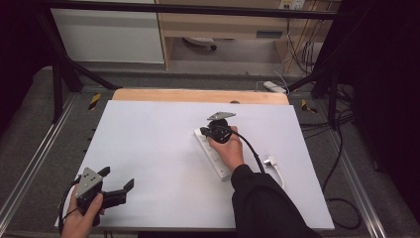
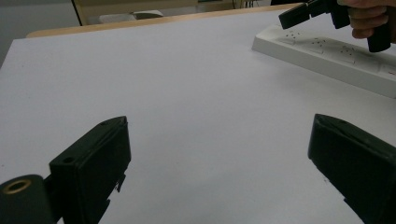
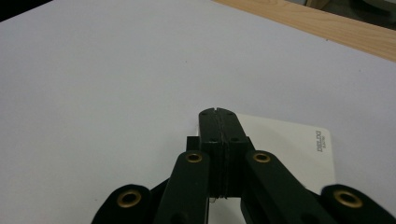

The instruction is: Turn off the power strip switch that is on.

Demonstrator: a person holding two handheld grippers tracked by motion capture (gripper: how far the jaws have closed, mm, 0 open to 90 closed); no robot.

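A white power strip lies slantwise near the middle of the white table sheet. My right gripper hovers at the strip's far end with its jaws shut and nothing between them. In the right gripper view the closed jaws stand over the strip's labelled end; I cannot tell whether they touch it. My left gripper rests near the front left corner, open and empty. In the left gripper view its jaws gape wide over bare sheet, with the strip and the right gripper far off at the upper right.
A white plug with its cord lies on the sheet just right of the right forearm. A wooden table edge runs along the back. Black frame bars and cables stand around the table on the floor.
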